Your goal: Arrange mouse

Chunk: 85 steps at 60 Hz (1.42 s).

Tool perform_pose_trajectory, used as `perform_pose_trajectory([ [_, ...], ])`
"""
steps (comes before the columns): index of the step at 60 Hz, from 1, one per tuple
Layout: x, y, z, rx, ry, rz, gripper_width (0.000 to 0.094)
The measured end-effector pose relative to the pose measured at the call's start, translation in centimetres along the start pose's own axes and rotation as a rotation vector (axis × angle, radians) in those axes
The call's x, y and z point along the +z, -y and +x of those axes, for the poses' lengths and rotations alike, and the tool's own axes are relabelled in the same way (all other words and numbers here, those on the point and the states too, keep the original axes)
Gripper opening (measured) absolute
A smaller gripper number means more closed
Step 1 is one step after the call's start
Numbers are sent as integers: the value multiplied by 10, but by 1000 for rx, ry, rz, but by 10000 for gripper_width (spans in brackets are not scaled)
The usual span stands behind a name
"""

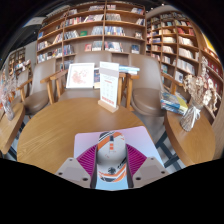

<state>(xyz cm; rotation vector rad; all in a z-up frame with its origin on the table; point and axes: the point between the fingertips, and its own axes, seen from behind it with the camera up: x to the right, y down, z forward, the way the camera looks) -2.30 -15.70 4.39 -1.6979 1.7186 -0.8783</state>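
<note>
Round wooden table (60, 125), library bookshelves (95, 25)

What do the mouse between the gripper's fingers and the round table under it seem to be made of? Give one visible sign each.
Mouse: probably smooth plastic, a white and orange shell with a soft sheen, held between the gripper pads.
Round table: looks like wood or wood veneer, warm brown, dull reflections.

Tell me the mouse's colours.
Grey with orange, held between the gripper's pink pads; the mouse shows in the gripper view.
</note>
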Motion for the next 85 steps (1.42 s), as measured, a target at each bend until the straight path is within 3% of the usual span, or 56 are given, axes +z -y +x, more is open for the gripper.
perform_pose_trajectory([
  [14,34,-40,17,45,-4,-50,429],
  [20,35,-43,17,53,-4,-48,514],
  [22,34,-43,18,52,-10,-48,594],
  [25,29,-37,21,51,-33,-29,816],
  [27,23,-33,23,51,-46,-18,868],
  [37,-46,-5,6,65,-68,70,853],
  [55,-209,-26,-57,-4,-121,211,857],
  [72,-280,-94,-108,-21,-59,202,855],
  [85,-304,-102,-105,-16,-62,216,856],
])
